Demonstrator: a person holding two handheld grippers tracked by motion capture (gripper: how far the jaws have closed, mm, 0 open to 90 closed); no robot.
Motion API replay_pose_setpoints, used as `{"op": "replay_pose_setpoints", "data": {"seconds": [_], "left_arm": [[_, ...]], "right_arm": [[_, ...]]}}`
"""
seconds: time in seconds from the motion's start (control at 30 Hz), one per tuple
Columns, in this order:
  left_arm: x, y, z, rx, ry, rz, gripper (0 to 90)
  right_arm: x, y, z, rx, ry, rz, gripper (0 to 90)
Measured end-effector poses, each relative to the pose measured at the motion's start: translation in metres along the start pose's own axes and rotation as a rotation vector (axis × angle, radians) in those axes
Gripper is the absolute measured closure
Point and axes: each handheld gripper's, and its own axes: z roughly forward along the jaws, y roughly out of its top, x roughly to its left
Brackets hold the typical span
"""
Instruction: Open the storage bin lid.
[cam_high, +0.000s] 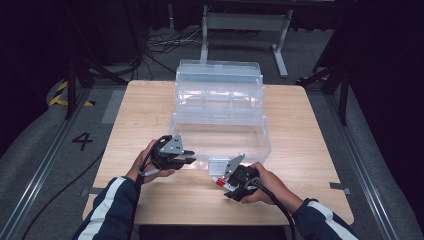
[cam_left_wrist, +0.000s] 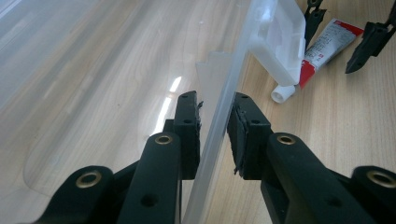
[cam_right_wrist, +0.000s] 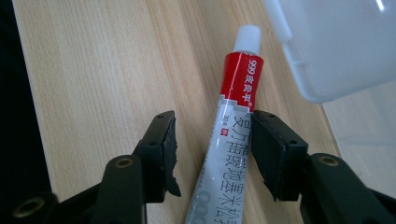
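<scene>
**Grippers split the work: one steadied the box, one framed the tube**

Left gripper (cam_high: 187, 156) sat at the near-left corner of the clear box (cam_high: 220, 112), its jaws set either side of the box's front wall (cam_left_wrist: 219, 121). In the left gripper view the wall ran up between the two pads; one pad looked to touch it, the other stood a hair off, so a firm clamp could not be told for sure. That hold most likely served to keep the light box from sliding while the other hand worked beside it.

Right gripper (cam_right_wrist: 212, 144) hung low over the table (cam_high: 300, 150), jaws parted and astride a red-and-white tube (cam_right_wrist: 229, 154). One pad met the tube's side; the other stood apart from it with bare wood between, so the tube was not yet pinched. It lay flat on the table just before the box's front wall, its white cap (cam_right_wrist: 247, 37) pointing toward the box's latch (cam_right_wrist: 336, 42).

The latch tab jutted out beside the cap, and the tube lay just off it; a careless lift could knock the two together. The box stood open, its tiered trays (cam_high: 218, 85) folded back toward the far edge, leaving the bottom compartment free to take the tube.
</scene>
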Motion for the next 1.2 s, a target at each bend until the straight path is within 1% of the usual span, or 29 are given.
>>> {"op": "replay_pose_setpoints", "data": {"seconds": [0.07,0.13,0.2,0.23,0.3,0.37,0.4,0.43,0.47,0.5,0.53,0.6,0.63,0.67,0.7,0.73,0.77,0.8,0.83,0.9,0.93,0.97,1.03,1.07,1.1,1.13,1.17,1.2], "left_arm": [[0.0,0.0,0.0,0.0,-0.001,0.001,74.4],[0.0,0.0,0.0,0.001,-0.001,0.0,74.4],[0.0,0.0,0.0,0.001,-0.001,0.002,74.4],[0.0,0.0,0.0,0.001,-0.001,0.003,74.4],[0.0,0.0,0.0,0.002,0.0,0.004,74.4],[0.0,0.0,0.0,0.002,0.001,0.003,74.2],[0.0,0.0,0.0,0.003,0.003,0.004,74.2],[0.0,0.0,0.0,0.006,0.004,0.006,74.1],[0.0,0.001,0.0,0.008,0.006,0.005,74.0],[-0.002,0.001,0.001,0.015,0.016,0.006,73.6],[-0.003,0.002,0.001,0.025,0.024,0.009,72.8],[-0.005,0.004,0.001,0.034,0.042,0.023,71.9],[-0.004,0.003,0.001,0.03,0.036,0.018,72.1],[-0.004,0.003,0.001,0.026,0.035,0.019,72.3],[-0.004,0.003,0.001,0.026,0.035,0.019,72.5],[-0.004,0.003,0.001,0.023,0.033,0.022,72.2],[-0.004,0.003,0.001,0.023,0.033,0.022,70.2],[-0.004,0.004,0.0,0.023,0.04,0.026,70.2],[-0.005,0.004,-0.001,0.02,0.042,0.022,65.2],[-0.007,0.006,-0.004,0.01,0.045,0.029,62.2],[-0.008,0.008,-0.007,0.011,0.06,0.034,59.9],[-0.009,0.009,-0.009,0.006,0.067,0.032,53.8],[-0.012,0.01,-0.015,0.008,0.09,0.03,46.8],[-0.014,0.01,-0.019,0.009,0.106,0.022,42.6],[-0.016,0.01,-0.023,0.007,0.143,0.02,35.7],[-0.016,0.01,-0.023,0.007,0.143,0.02,32.3],[-0.017,0.009,-0.027,0.003,0.163,0.015,30.6],[-0.017,0.007,-0.034,-0.025,0.19,-0.011,28.6]], "right_arm": [[0.0,0.001,0.001,0.003,-0.001,0.002,53.9],[0.0,0.002,0.004,0.012,0.001,-0.008,55.3],[-0.001,0.003,0.006,0.02,0.0,-0.027,59.1],[-0.001,0.003,0.006,0.025,0.012,-0.023,61.2],[0.0,0.002,0.008,0.032,0.01,-0.033,65.5],[-0.001,0.002,0.007,0.031,0.014,-0.035,66.8],[-0.001,0.002,0.007,0.039,0.016,-0.04,68.8],[-0.002,0.001,0.006,0.039,0.011,-0.051,69.6],[-0.001,0.001,0.006,0.043,0.016,-0.047,70.0],[0.0,0.0,0.005,0.05,0.027,-0.062,70.1],[-0.001,-0.001,0.004,0.064,0.037,-0.086,70.1],[-0.003,-0.004,0.002,0.081,0.06,-0.092,70.4],[-0.003,-0.005,0.0,0.095,0.06,-0.095,70.4],[-0.004,-0.006,0.0,0.099,0.048,-0.103,70.4],[-0.004,-0.006,0.0,0.103,0.046,-0.117,70.5],[-0.003,-0.006,0.0,0.109,0.046,-0.119,70.5],[-0.003,-0.006,0.0,0.109,0.046,-0.119,70.5],[-0.003,-0.007,-0.001,0.115,0.044,-0.126,70.5],[-0.004,-0.007,-0.001,0.112,0.045,-0.133,70.5],[-0.004,-0.009,-0.002,0.108,0.048,-0.121,70.6],[-0.005,-0.01,-0.002,0.108,0.047,-0.123,70.6],[-0.007,-0.013,-0.004,0.111,0.039,-0.126,70.6],[-0.01,-0.016,-0.008,0.099,0.045,-0.117,70.6],[-0.011,-0.017,-0.009,0.096,0.047,-0.117,70.7],[-0.012,-0.018,-0.01,0.094,0.04,-0.109,70.7],[-0.012,-0.018,-0.01,0.094,0.04,-0.109,70.7],[-0.014,-0.019,-0.012,0.092,0.029,-0.103,70.7],[-0.015,-0.02,-0.012,0.092,0.033,-0.101,70.7]]}}
